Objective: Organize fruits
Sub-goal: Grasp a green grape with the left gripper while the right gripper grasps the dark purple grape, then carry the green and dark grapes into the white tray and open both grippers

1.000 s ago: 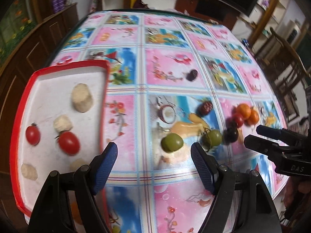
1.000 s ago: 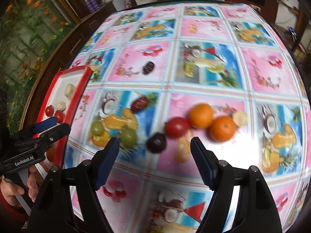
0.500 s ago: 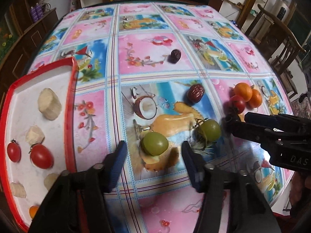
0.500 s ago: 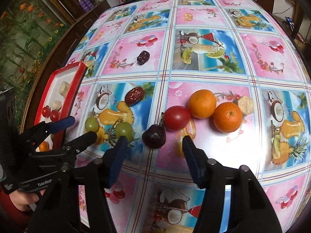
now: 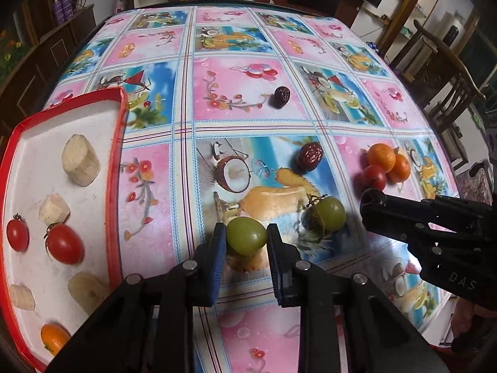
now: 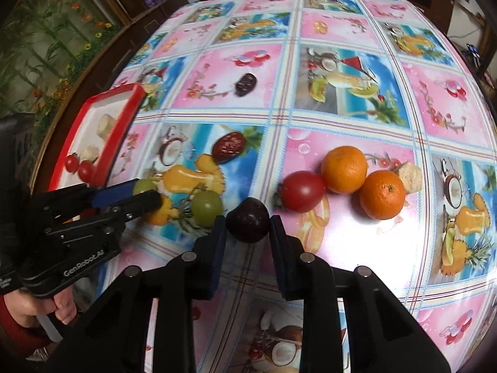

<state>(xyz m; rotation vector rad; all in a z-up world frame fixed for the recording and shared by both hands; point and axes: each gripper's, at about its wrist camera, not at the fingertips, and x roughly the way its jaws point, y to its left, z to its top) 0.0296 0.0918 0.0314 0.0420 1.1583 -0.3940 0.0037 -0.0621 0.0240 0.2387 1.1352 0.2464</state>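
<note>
Bright indoors, lit from above. White glare on the glossy tablecloth [image 6: 338, 242] toward 5 o'clock in both views. Strong fisheye bending and dark vignetting at every edge. Slightly soft at 10 o'clock in the right wrist view.

Two green grapes [image 5: 246, 235], two dates [image 5: 310, 156], two oranges [image 6: 344, 169], three tomatoes [image 5: 64, 243]

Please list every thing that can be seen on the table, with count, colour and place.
grapes: two, green; one in left jaws, one beside.
dark plum: one, in right jaws.
tomato: one, red, beside oranges.
oranges: two, orange, table right.
dates: two, brown, table middle.
tray: one, red rim, left; holds two tomatoes, pale chunks, one orange fruit.
left gripper: shut on grape.
right gripper: shut on plum.
</note>
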